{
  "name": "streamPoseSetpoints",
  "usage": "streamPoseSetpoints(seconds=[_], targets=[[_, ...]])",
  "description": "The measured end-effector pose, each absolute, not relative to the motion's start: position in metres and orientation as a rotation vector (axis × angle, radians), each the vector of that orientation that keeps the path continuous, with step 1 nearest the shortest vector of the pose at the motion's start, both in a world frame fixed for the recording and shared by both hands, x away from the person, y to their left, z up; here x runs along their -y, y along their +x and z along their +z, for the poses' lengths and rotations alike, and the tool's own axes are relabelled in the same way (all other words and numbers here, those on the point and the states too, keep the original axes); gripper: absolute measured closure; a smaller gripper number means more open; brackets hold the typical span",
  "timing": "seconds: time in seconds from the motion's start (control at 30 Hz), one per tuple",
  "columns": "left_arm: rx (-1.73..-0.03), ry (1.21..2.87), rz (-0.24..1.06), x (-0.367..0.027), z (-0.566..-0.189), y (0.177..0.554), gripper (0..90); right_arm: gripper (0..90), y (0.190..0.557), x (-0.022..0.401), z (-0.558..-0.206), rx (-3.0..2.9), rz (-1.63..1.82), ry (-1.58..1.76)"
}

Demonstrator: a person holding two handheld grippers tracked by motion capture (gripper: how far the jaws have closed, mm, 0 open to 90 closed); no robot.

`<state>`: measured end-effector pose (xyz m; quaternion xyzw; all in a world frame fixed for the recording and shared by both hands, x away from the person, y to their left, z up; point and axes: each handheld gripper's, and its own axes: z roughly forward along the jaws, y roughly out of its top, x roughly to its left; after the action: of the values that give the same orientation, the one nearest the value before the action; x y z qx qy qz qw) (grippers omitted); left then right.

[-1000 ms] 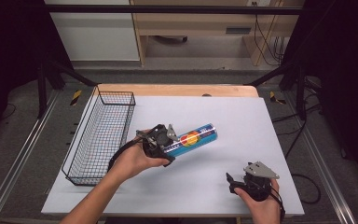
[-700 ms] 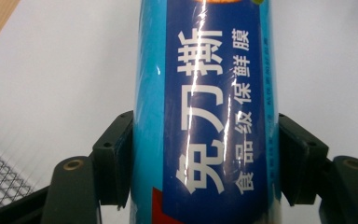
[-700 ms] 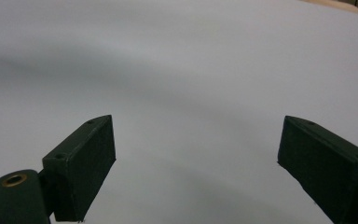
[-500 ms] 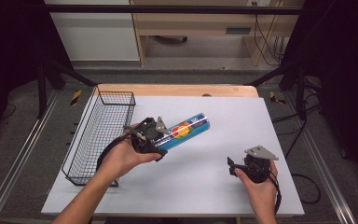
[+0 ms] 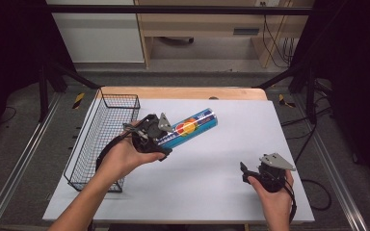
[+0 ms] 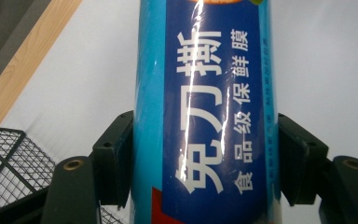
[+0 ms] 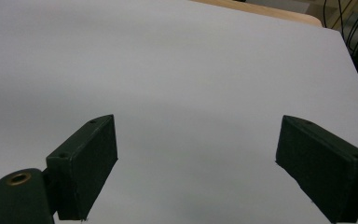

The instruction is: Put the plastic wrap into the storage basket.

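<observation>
My left gripper (image 5: 161, 132), clamped on the glossy blue cardboard tube (image 5: 190, 128), has carried it closer to the black wire basket (image 5: 107, 137), likely its destination; my right gripper (image 5: 265, 174) idles, jaws apart.

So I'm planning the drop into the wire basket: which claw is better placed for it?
Left. The left claw is shut on the blue tube beside the wire basket; the right claw is open, farther off.

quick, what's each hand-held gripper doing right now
Left hand-held gripper: closed on the blue tube, one jaw on each side.
Right hand-held gripper: open, jaws wide apart, holding nothing, over the white table.
</observation>
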<state>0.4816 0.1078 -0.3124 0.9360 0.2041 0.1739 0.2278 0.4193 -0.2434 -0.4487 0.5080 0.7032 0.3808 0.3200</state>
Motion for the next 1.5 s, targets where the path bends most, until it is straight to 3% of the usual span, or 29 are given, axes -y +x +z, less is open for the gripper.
streamPoseSetpoints(seconds=[0.43,0.77,1.17,1.5], targets=[[-0.614,2.581,0.487,-0.117,-0.32,0.477,32.1,15.2,0.417,0.244,-0.452,-1.877,0.981,1.296],[-0.687,2.583,0.525,-0.126,-0.305,0.48,32.1,15.7,0.416,0.242,-0.451,-1.888,0.971,1.29],[-0.938,2.528,0.544,-0.149,-0.292,0.485,32.1,16.9,0.414,0.242,-0.45,-1.879,0.947,1.269],[-1.006,2.522,0.565,-0.167,-0.292,0.488,32.1,17.0,0.414,0.241,-0.451,-1.881,0.943,1.28]])
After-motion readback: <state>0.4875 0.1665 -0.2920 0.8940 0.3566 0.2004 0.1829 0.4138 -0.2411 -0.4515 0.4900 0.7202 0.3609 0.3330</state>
